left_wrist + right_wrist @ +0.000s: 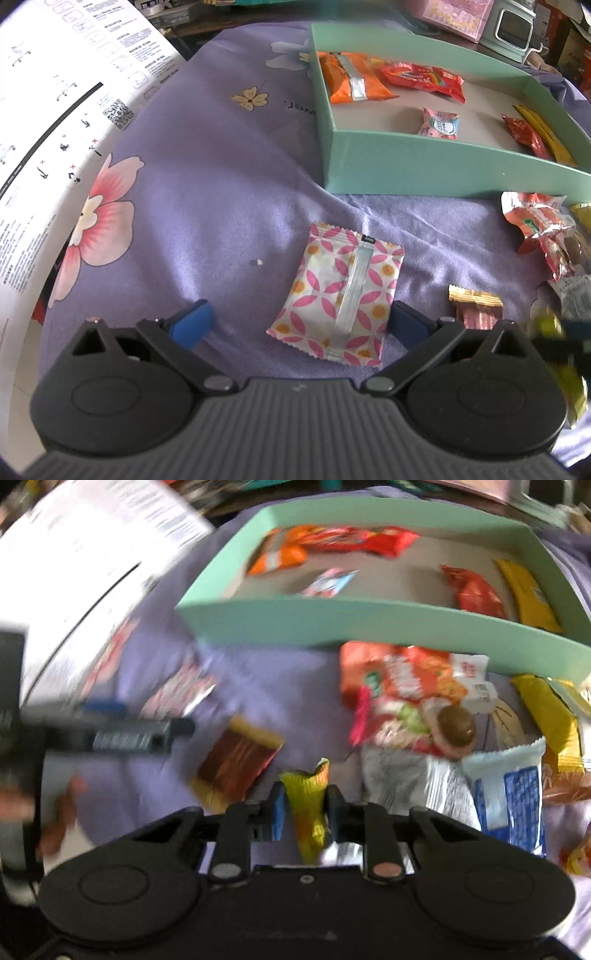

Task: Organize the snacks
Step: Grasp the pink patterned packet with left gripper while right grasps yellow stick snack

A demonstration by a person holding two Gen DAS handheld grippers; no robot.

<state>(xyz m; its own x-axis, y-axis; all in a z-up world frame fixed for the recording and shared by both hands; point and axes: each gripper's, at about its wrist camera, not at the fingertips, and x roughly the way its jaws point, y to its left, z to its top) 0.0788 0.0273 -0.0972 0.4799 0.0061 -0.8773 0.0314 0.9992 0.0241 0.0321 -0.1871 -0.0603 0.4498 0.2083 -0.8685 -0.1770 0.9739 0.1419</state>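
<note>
Surface: a lilac floral cloth (pixel 207 206) covers the work area; a white printed sheet (pixel 55 122) lies along its left side.
Box: a mint-green shallow box (pixel 436 162) sits on the cloth at upper right, open at the top.
Box contents: an orange packet (pixel 351 79) and a red packet (pixel 424 79) at the back, a small pink-and-white sweet (pixel 439 123) near the front wall, a red wrapper (pixel 524 134) and a yellow bar (pixel 546 133) on the right side.
Left gripper (pixel 299 321): jaws stand wide open, nothing held. Its blue pads (pixel 192 326) sit low over the cloth.
Pink-patterned packet (pixel 340 299): lies flat on the cloth between the left jaws, seam side up, close against the right-hand pad; whether it touches is not clear.
Right gripper (pixel 306 808): jaws nearly closed, pinching a yellow crinkled wrapper (pixel 308 805) that stands up between the pads. This view is blurred.
Loose snacks: a pile in front of the box wall, outside it, including an orange-and-red bag (pixel 402 686), a white-and-blue packet (pixel 509 794) and a yellow packet (pixel 550 720).
Brown-and-gold sachet (pixel 236 760): lies on the cloth left of the right gripper, apart from the pile.
</note>
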